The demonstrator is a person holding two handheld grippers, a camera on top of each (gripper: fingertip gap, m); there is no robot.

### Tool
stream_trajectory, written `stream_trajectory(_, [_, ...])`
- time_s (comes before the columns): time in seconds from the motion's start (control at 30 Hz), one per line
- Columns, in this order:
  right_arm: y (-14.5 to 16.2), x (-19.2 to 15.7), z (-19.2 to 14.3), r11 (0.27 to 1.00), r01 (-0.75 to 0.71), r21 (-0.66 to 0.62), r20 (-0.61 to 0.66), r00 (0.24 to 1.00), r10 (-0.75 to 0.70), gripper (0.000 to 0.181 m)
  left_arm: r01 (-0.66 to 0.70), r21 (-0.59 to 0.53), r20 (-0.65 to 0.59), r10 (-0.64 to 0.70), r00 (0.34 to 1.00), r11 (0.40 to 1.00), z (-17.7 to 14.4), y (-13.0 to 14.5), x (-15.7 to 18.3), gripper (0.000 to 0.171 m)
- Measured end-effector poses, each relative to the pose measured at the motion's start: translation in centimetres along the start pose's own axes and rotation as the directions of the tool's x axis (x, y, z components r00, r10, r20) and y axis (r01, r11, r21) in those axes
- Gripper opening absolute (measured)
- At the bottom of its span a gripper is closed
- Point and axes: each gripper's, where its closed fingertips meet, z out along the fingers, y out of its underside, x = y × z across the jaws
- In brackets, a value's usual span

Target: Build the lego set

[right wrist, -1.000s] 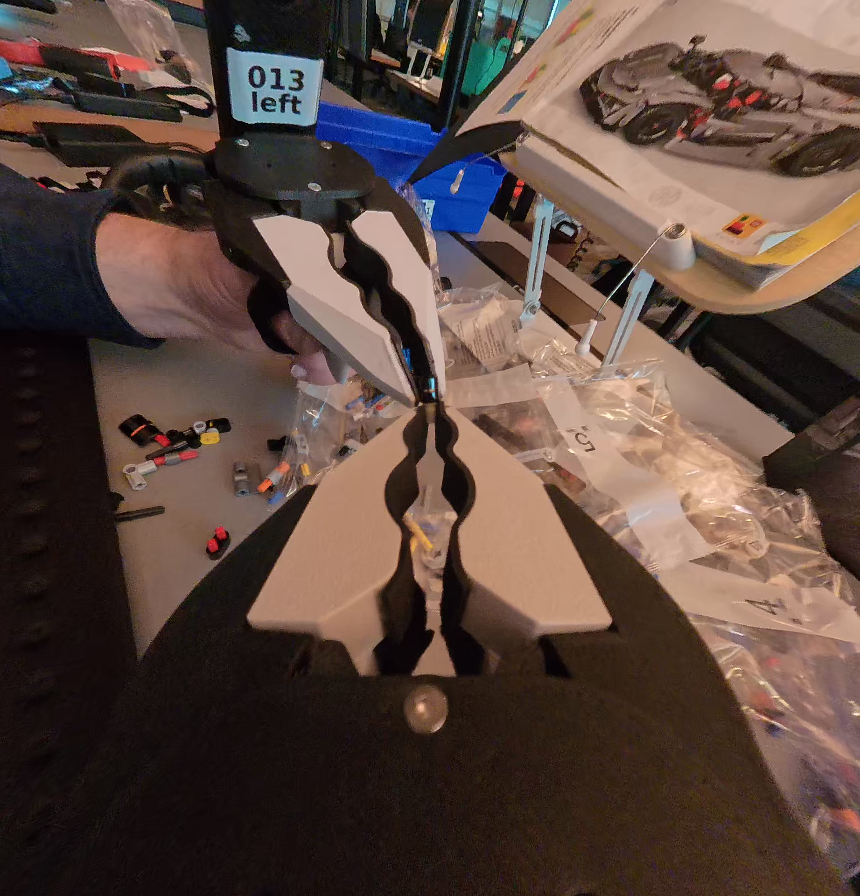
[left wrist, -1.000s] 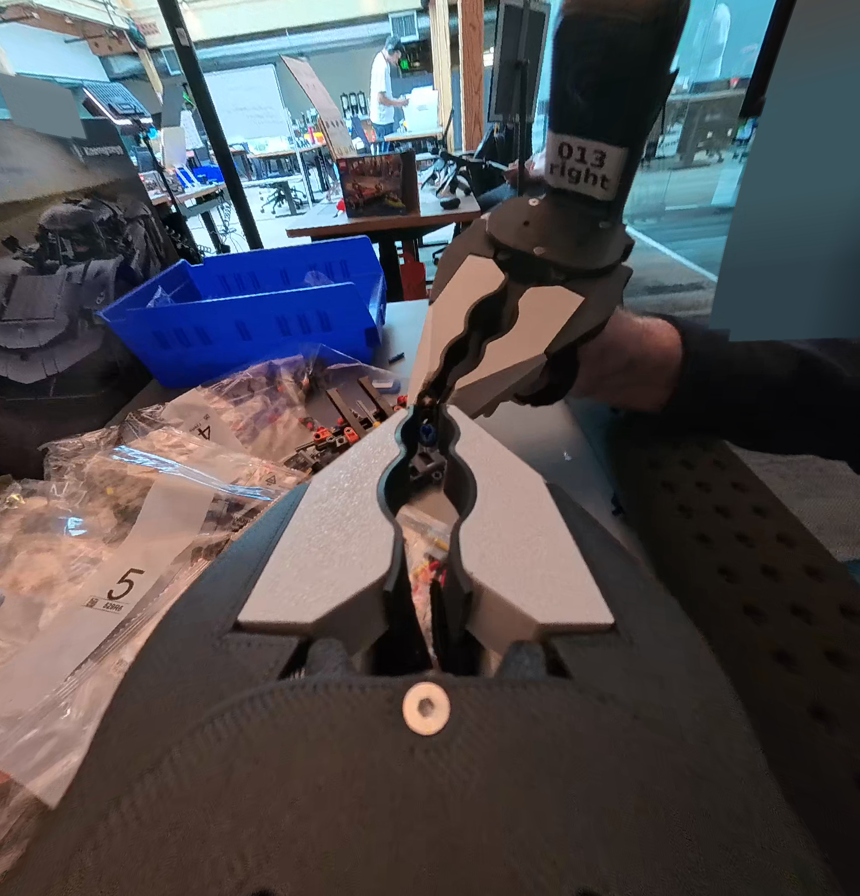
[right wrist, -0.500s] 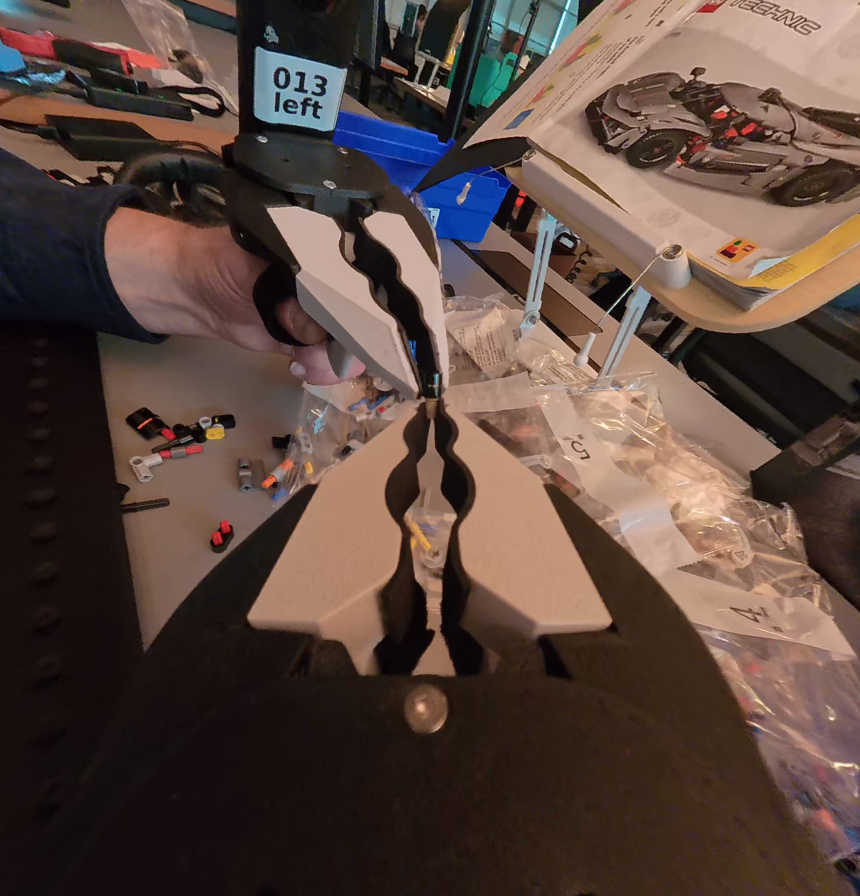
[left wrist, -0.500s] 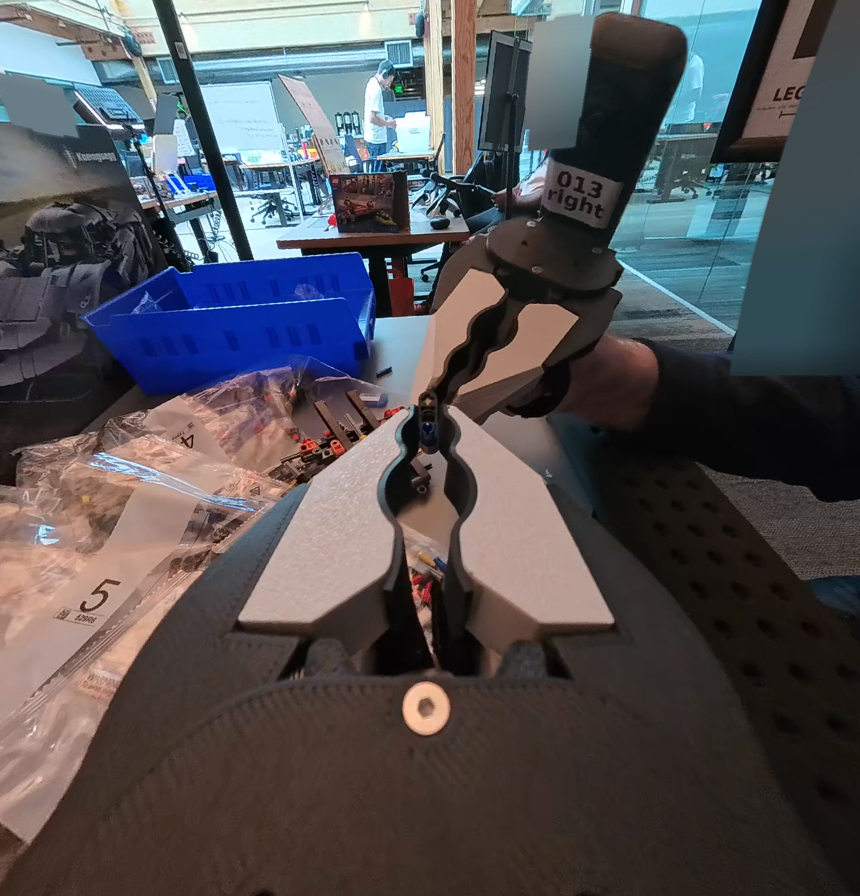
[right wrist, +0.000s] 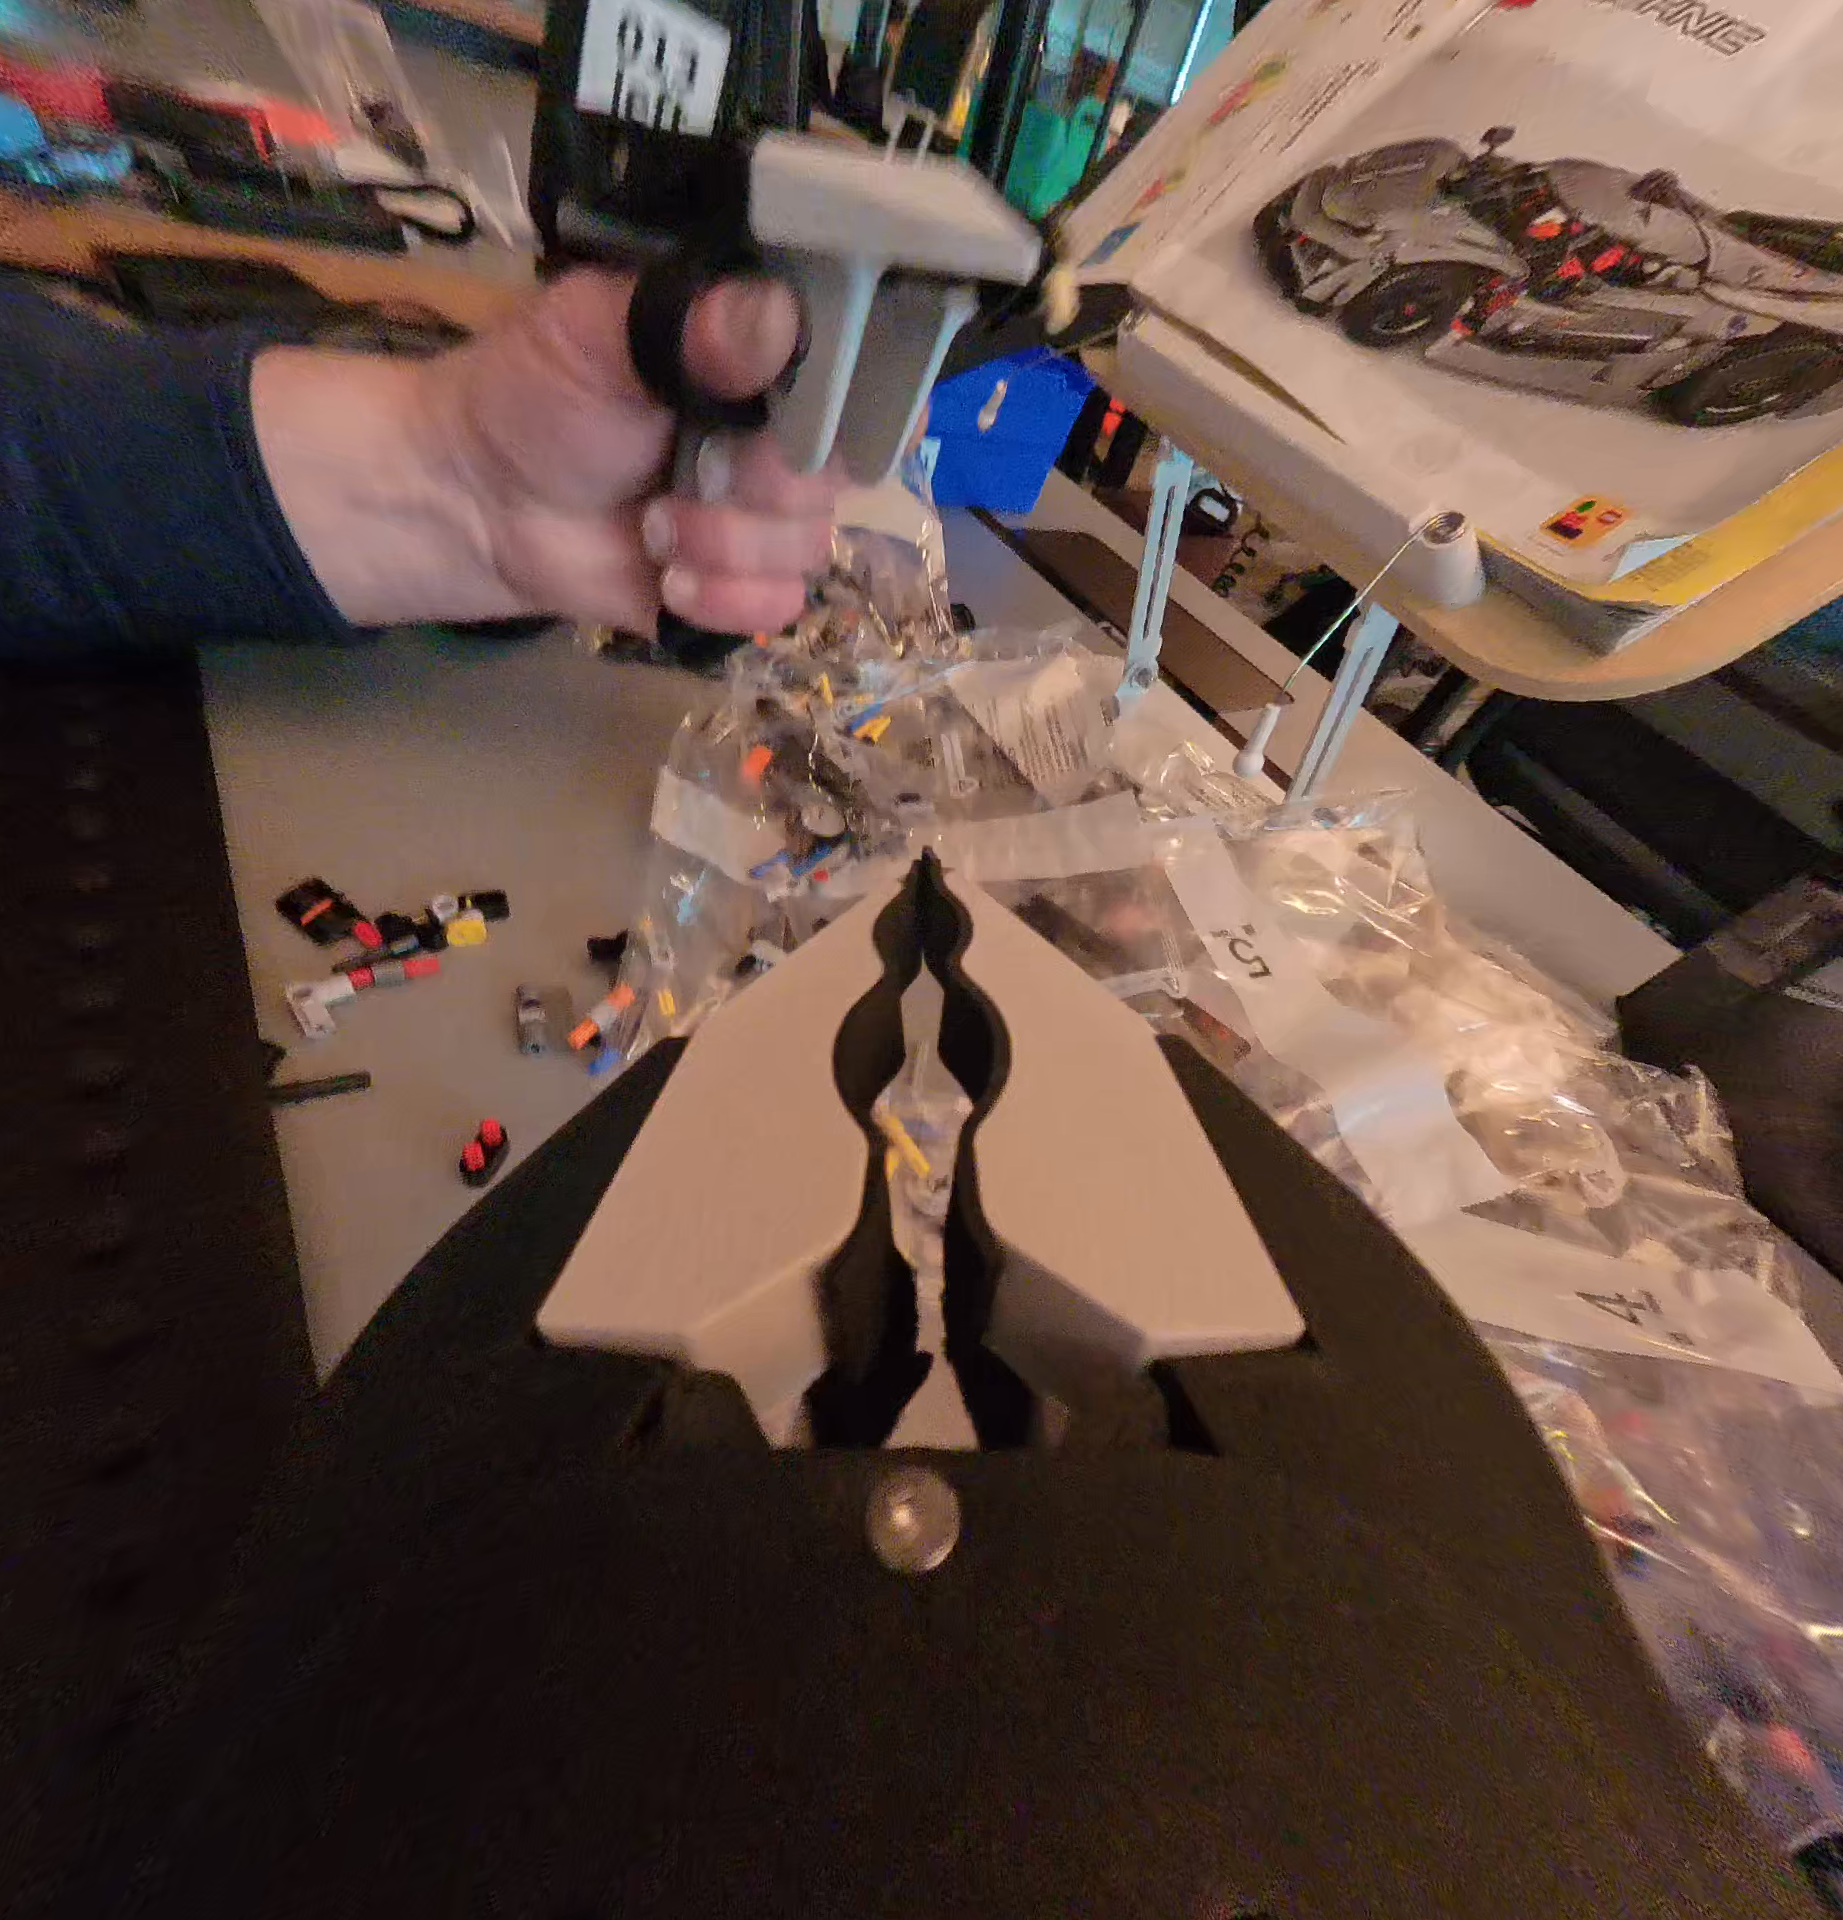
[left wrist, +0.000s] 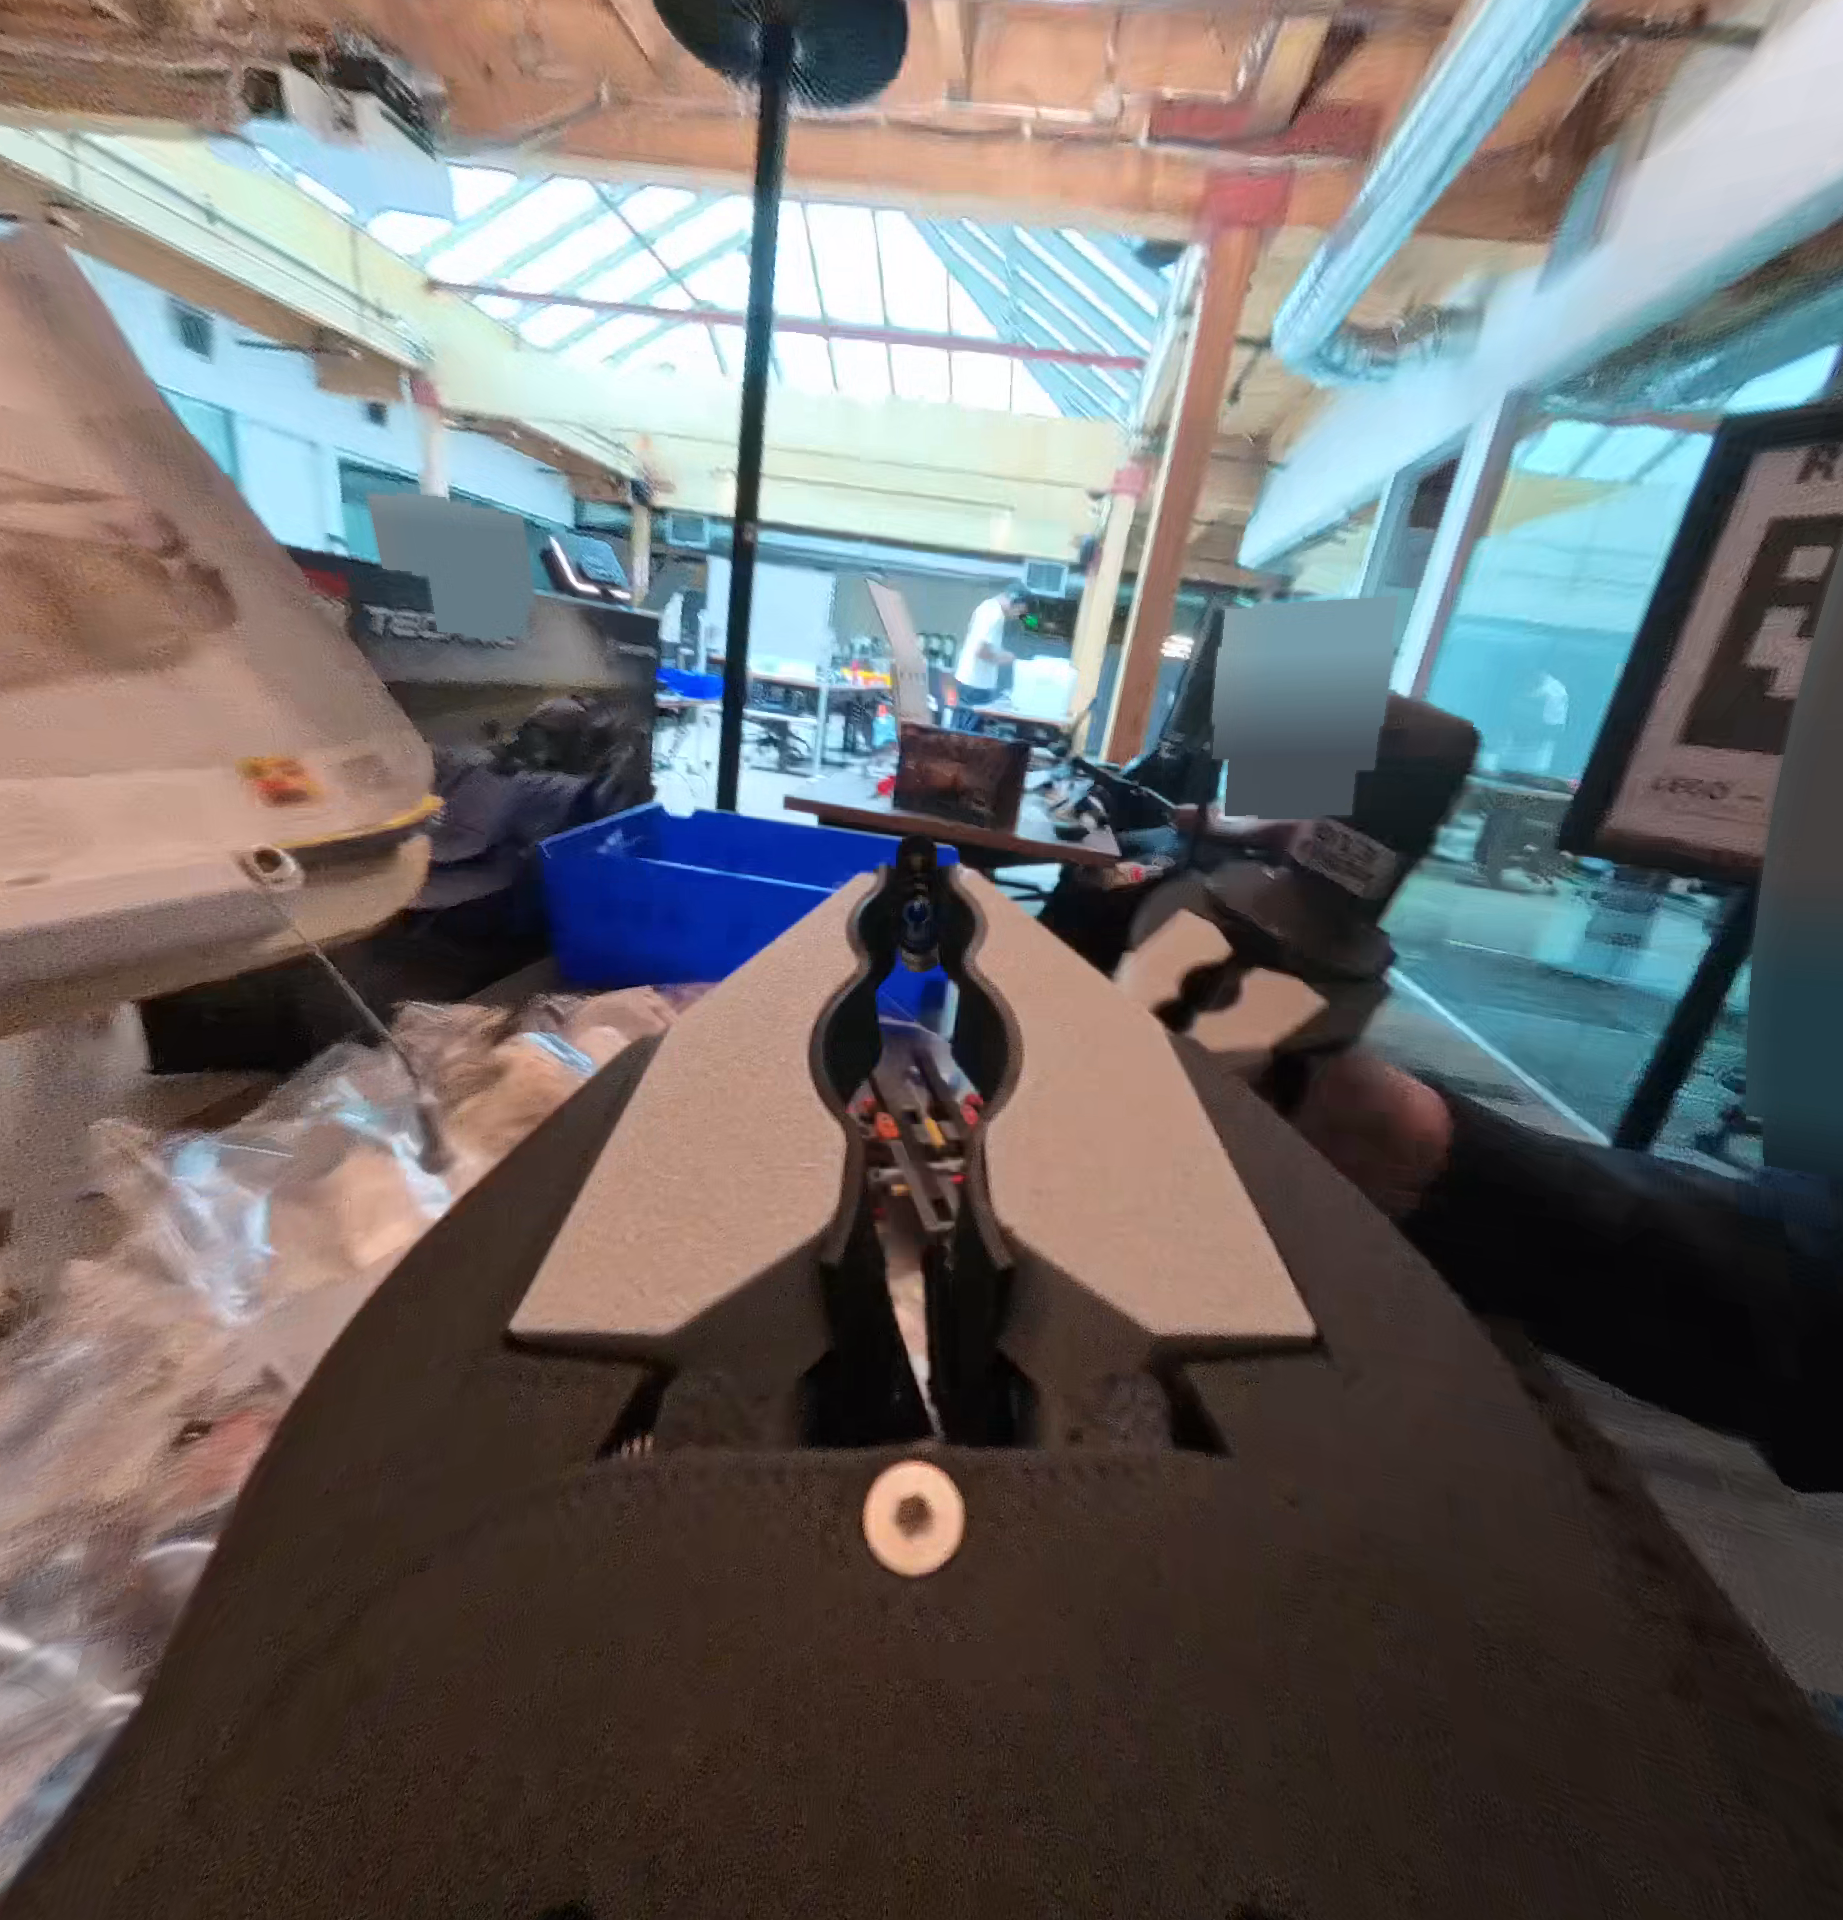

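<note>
In the left wrist view my left gripper (left wrist: pixel 915 883) is shut on a small black Lego piece with a blue pin (left wrist: pixel 915 920) and holds it up in the air, tilted toward the room. My right gripper (left wrist: pixel 1145 977) shows lower right of it, apart from it. In the right wrist view my right gripper (right wrist: pixel 925 868) is shut, with nothing visible at its tips, above clear parts bags (right wrist: pixel 1312 987). The left gripper (right wrist: pixel 1000 249) is blurred, high at upper left. Loose Lego pieces (right wrist: pixel 397 935) lie on the grey table (right wrist: pixel 429 758).
An instruction booklet on a stand (right wrist: pixel 1519 260) hangs over the bags; it also shows at the left in the left wrist view (left wrist: pixel 117 727). A blue bin (left wrist: pixel 688 904) stands behind. A black pegged mat (right wrist: pixel 86 935) borders the table's left side. One gripper's finger ends stand about 12 cm off the other's.
The two grippers met tip to tip before; now the left gripper has lifted and tilted upward with its piece, away from the right gripper. The right gripper has stayed shut over the bags.
</note>
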Motion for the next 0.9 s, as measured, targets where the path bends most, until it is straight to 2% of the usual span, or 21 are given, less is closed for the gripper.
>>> stream_trajectory(0.07, [1.0, -0.1, 0.8, 0.999, -0.004, -0.053, 0.014, 1.0, 0.005, 0.0, 0.044, -0.054, -0.092, -0.049, 0.995, 0.998, 1.5, 1.6, 1.7, 0.005])
stream_trajectory(0.13, [3.1, -0.7, 1.4, 0.99, -0.035, -0.134, 0.064, 0.997, 0.044, 0.0, -0.045, -0.188, -0.095, 0.027, 0.995, 0.981, 2.8, 4.4, 2.1, 0.005])
stream_trajectory(0.17, [3.7, -1.0, 1.3, 0.987, -0.044, -0.157, 0.089, 0.994, 0.059, 0.0, -0.027, -0.209, -0.104, 0.005, 0.995, 0.977, 2.9, 5.2, 2.1, 0.005])
stream_trajectory(0.27, [3.2, -1.0, 1.4, 0.988, -0.092, -0.122, 0.113, 0.988, 0.105, 0.0, 0.003, -0.246, -0.12, -0.033, 0.992, 0.969, 3.0, 6.7, 2.0, 0.004])
stream_trajectory(0.33, [1.9, -0.5, 1.1, 0.994, -0.101, -0.05, 0.095, 0.99, 0.105, 0.0, 0.006, -0.251, -0.145, -0.044, 0.988, 0.968, 3.1, 6.9, 2.4, 0.004])
stream_trajectory(0.47, [0.5, 0.7, 0.6, 0.988, -0.148, 0.044, 0.045, 0.988, 0.146, 0.007, -0.053, -0.319, -0.176, -0.005, 0.984, 0.946, 4.0, 9.1, 3.5, 0.005])
stream_trajectory(0.6, [0.8, 0.7, 0.8, 0.99, -0.138, 0.017, 0.024, 0.99, 0.138, 0.01, -0.092, -0.344, -0.199, 0.023, 0.98, 0.934, 4.9, 10.4, 4.4, 0.005])
stream_trajectory(0.63, [0.8, 0.8, 0.8, 0.992, -0.126, 0.016, 0.01, 0.992, 0.126, 0.011, -0.086, -0.341, -0.198, 0.019, 0.98, 0.936, 4.9, 10.3, 4.4, 0.005])
stream_trajectory(0.7, [0.8, 0.8, 0.8, 0.993, -0.114, 0.011, 0.005, 0.993, 0.114, 0.001, -0.094, -0.341, -0.195, 0.027, 0.98, 0.935, 4.9, 10.3, 4.3, 0.005])
stream_trajectory(0.9, [0.4, 0.9, 0.4, 1.0, 0.012, -0.026, -0.076, 0.997, -0.014, 0.001, -0.107, -0.316, -0.181, 0.051, 0.982, 0.943, 5.2, 9.7, 4.6, 0.005])
